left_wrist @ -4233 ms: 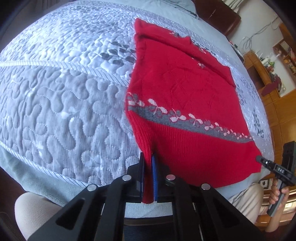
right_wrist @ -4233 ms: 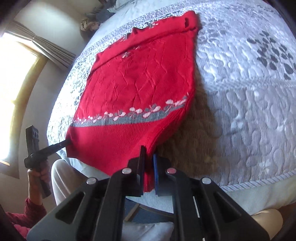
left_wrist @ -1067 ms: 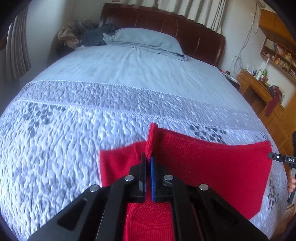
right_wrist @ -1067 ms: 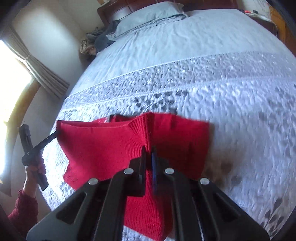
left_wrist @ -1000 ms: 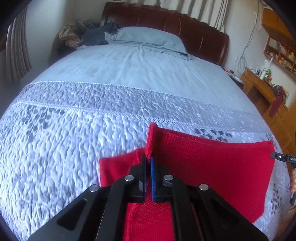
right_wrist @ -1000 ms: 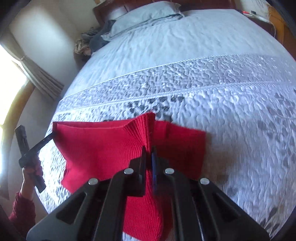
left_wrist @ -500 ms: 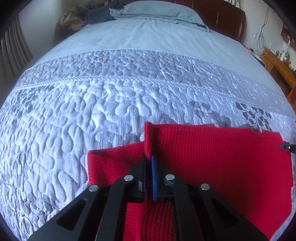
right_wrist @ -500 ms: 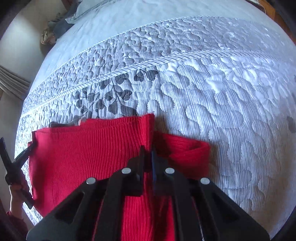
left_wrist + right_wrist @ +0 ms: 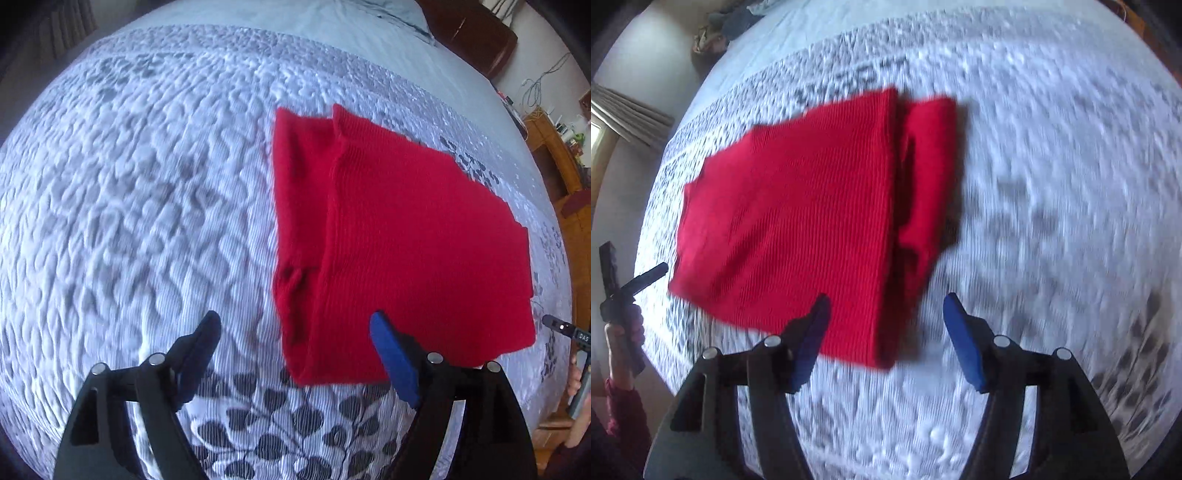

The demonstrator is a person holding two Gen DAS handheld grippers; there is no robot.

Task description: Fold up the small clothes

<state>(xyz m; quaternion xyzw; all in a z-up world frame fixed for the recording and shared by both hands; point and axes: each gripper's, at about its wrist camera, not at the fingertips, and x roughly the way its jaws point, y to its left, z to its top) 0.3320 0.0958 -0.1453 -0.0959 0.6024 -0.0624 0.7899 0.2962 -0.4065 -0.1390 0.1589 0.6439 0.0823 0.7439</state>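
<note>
A red knit sweater (image 9: 406, 240) lies folded in half on the quilted bedspread (image 9: 129, 184). A narrower under-layer sticks out along its left edge in the left wrist view. My left gripper (image 9: 295, 332) is open and empty, hovering just above the sweater's near left corner. In the right wrist view the sweater (image 9: 798, 221) lies flat with the under-layer showing on its right. My right gripper (image 9: 882, 314) is open and empty above the sweater's near right corner. Each gripper shows at the edge of the other's view.
The white and grey quilted bedspread (image 9: 1052, 184) spreads around the sweater. A wooden headboard (image 9: 469, 33) and pillow stand at the far end. Wooden furniture (image 9: 569, 177) stands on the right. A pile of clothes (image 9: 716, 33) lies at the far left corner.
Both grippers carried the sweater's hem forward over its top, folding it in half, then opened, let go, and pulled back and up.
</note>
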